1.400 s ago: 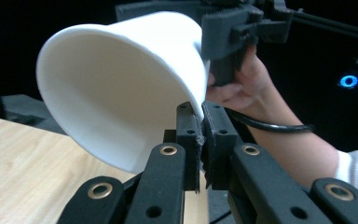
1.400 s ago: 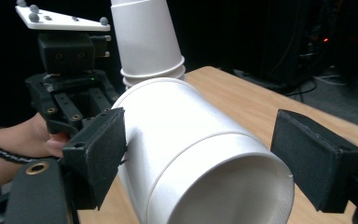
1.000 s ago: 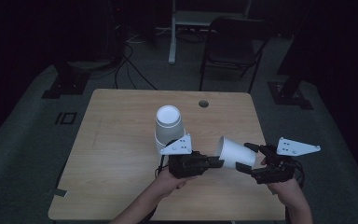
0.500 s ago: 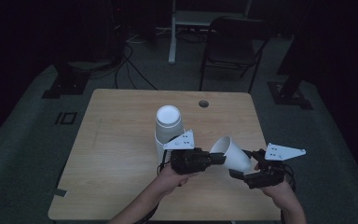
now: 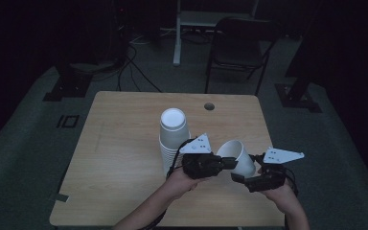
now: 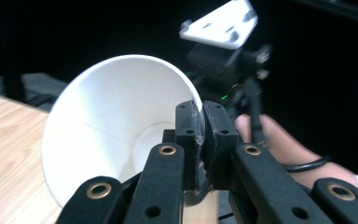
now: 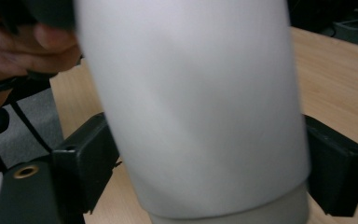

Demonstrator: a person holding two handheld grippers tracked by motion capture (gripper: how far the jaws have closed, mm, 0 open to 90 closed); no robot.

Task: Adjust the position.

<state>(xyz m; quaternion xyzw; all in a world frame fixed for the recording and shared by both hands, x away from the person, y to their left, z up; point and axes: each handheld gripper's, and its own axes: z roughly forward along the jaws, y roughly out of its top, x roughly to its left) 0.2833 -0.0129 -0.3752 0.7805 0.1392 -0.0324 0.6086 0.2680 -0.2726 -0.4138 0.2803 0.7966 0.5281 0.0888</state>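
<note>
While my left gripper [image 6: 200, 140] pinches the paper cup's [image 6: 116, 126] rim, my right gripper's [image 5: 249, 168] spread jaws flank its body.

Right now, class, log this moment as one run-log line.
left gripper: shut on paper cup rim | right gripper: jaws around cup body, grip unclear | cup stack: inverted on wooden table

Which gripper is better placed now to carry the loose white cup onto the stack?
Probably left. The left gripper is pinched on the loose cup's rim and sits right beside the stack. The right gripper only straddles the cup body with jaws apart, farther from the stack.
</note>
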